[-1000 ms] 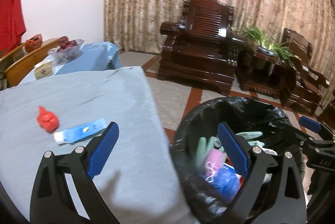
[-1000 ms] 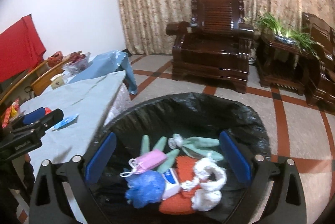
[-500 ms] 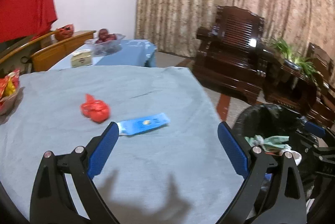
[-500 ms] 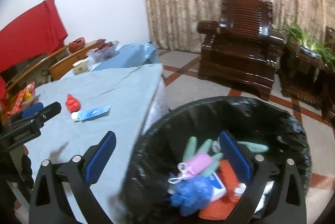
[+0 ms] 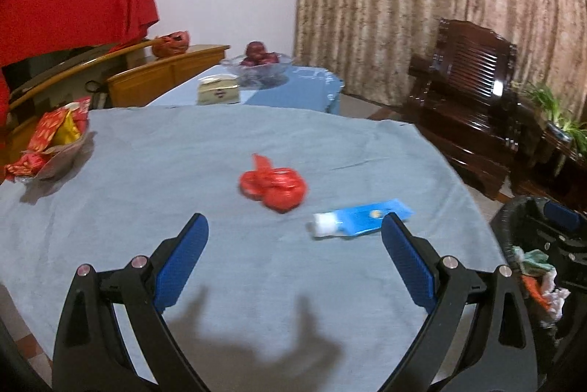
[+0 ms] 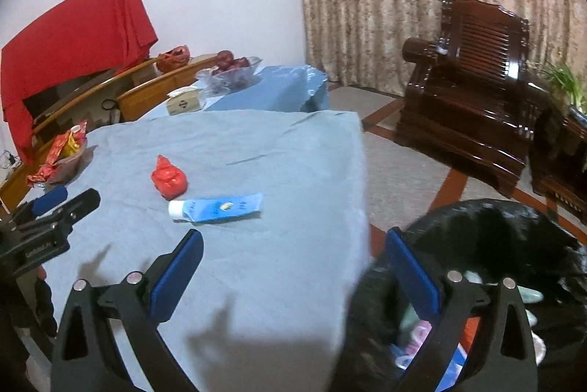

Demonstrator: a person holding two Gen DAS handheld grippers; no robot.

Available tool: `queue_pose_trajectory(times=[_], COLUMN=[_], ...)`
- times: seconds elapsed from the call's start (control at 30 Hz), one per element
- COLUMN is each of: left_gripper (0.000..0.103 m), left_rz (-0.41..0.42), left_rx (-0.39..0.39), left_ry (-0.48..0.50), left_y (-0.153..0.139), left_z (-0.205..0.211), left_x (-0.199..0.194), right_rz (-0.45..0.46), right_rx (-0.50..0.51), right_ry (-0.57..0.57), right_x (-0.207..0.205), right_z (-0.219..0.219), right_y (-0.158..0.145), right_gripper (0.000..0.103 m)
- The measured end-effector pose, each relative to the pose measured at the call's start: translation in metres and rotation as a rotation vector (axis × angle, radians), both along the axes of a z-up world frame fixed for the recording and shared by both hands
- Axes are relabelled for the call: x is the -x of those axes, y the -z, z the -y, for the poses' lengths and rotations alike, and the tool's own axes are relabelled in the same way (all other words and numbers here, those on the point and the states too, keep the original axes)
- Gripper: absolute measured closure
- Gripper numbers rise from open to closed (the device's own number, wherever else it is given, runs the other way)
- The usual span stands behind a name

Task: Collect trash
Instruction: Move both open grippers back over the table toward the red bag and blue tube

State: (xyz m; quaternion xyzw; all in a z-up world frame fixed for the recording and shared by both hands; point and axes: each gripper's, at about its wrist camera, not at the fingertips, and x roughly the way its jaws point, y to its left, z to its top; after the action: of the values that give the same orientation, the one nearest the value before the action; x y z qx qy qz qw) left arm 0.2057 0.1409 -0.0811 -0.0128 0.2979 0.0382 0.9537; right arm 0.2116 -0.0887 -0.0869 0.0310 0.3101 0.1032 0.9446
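Observation:
A crumpled red plastic bag (image 5: 273,186) and a blue and white tube (image 5: 361,218) lie on the blue-grey tablecloth (image 5: 183,164); both also show in the right wrist view, the bag (image 6: 168,179) and the tube (image 6: 216,207). My left gripper (image 5: 293,245) is open and empty above the cloth, just short of them. My right gripper (image 6: 293,256) is open and empty over the table's right edge. The bin with a black liner (image 6: 488,238) holds several pieces of trash and stands on the floor right of the table (image 5: 521,219).
A dish of red snack packets (image 5: 51,142) sits at the table's left edge. A tissue box (image 5: 218,91) and a fruit bowl (image 5: 256,63) stand on a farther table. A dark wooden armchair (image 6: 473,98) and plants are on the right.
Both grippers have swung left from over the bin toward the table. The red bag and tube now lie straight ahead of the left gripper. Both stay open and empty.

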Motion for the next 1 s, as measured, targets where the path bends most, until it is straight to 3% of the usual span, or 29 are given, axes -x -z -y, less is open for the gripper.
queue_pose_trajectory(times=[0.63, 1.0], left_gripper=[0.010, 0.010], left_rz=[-0.060, -0.077], left_rx=[0.008, 0.037], left_ry=[-0.126, -0.142], left_y=[0.033, 0.043], left_z=[-0.097, -0.116], left_x=[-0.029, -0.043], right_rz=[-0.099, -0.160], right_rx=[0.044, 0.122], right_ry=[-0.061, -0.027], right_x=[-0.085, -0.110], right_z=[-0.138, -0.163], right_y=[0.054, 0.073], right_gripper=[0.006, 0.006])
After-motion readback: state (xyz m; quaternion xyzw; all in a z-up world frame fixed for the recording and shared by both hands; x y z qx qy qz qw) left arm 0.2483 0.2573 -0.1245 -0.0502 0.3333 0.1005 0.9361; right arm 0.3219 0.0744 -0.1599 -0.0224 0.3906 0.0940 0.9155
